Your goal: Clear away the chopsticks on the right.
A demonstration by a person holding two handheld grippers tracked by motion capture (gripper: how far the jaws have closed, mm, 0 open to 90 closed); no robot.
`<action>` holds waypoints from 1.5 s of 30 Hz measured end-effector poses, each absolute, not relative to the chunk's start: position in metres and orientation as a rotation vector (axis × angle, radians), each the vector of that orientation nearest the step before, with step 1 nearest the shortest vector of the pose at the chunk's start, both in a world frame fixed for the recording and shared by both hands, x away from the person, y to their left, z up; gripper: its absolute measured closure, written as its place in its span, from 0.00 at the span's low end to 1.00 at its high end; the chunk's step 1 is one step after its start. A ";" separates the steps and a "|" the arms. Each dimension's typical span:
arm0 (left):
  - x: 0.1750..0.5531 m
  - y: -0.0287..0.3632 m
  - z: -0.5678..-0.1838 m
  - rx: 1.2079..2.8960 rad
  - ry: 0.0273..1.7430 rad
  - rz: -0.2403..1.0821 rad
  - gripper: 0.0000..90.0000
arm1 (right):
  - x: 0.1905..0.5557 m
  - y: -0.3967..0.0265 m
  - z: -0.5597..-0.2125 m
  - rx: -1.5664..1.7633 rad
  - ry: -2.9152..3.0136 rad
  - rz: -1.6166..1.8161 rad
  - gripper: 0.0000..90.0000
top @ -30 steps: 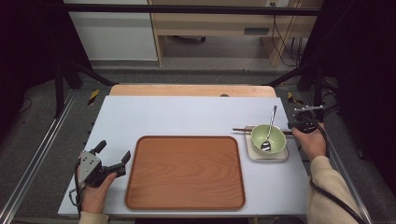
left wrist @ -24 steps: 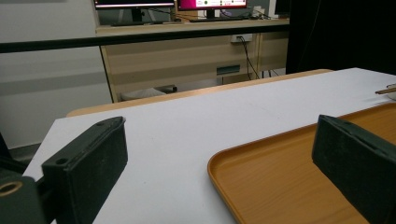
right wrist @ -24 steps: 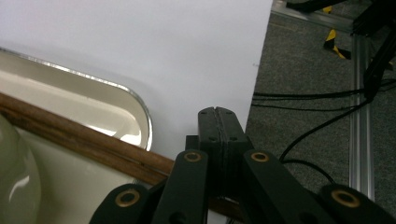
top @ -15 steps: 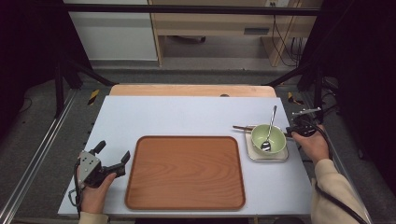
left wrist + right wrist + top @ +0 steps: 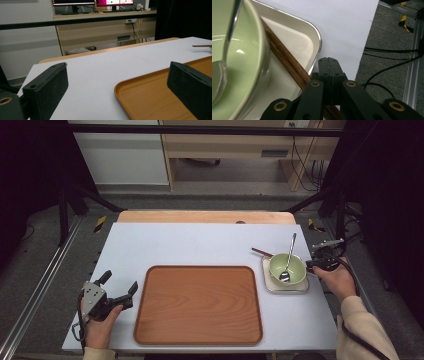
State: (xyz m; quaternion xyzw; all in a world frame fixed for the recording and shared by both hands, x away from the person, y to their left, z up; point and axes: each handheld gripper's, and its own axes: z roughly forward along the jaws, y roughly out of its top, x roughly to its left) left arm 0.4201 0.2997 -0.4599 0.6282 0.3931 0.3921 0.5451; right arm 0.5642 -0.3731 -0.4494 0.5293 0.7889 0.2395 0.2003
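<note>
— Two grippers, one to each hand. How does the right gripper (image 5: 314, 265) stand?

— Its black jaws are pressed flat together with nothing between them, at the right edge of the tabletop (image 5: 200, 242), just beside the small cream tray (image 5: 300, 289). In the right gripper view the closed tips (image 5: 329, 65) sit over the tray's rounded metal-edged corner, and the brown wooden chopsticks (image 5: 284, 62) run under the linkage, so their near ends are hidden.

— Is it touching the chopsticks?

— I cannot tell; the jaws' own body covers that spot.

— And the bowl?

— The pale green bowl (image 5: 287, 268), smooth and glossy, stands on the cream tray near the right edge. A metal spoon (image 5: 288, 260) lies in it, handle leaning out over the far rim. From above, the chopsticks (image 5: 261, 252) poke out from behind the bowl on its far left; the rest is hidden.

— The left gripper?

— The left gripper (image 5: 119, 287) rests at the near left corner, jaws spread wide, empty. In its own view the matte, blocky pads (image 5: 48, 86) frame bare white tabletop and the rounded corner of the big wooden tray (image 5: 150, 95), whose right part is cut off.

— That tray's shape?

— A rounded rectangle with a raised lip, wood-grained, lying mid-tabletop toward the near edge (image 5: 200, 302).
</note>
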 end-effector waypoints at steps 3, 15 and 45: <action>0.421 0.299 -0.460 1.492 0.933 0.928 0.03 | 0.562 -0.373 -0.449 1.475 2.212 0.669 1.00; 0.421 0.300 -0.461 1.496 0.933 0.922 0.03 | 0.560 -0.374 -0.449 1.470 2.207 0.687 1.00; 0.421 0.298 -0.462 1.501 0.924 0.922 0.01 | 0.538 -0.394 -0.412 1.409 2.177 0.647 0.78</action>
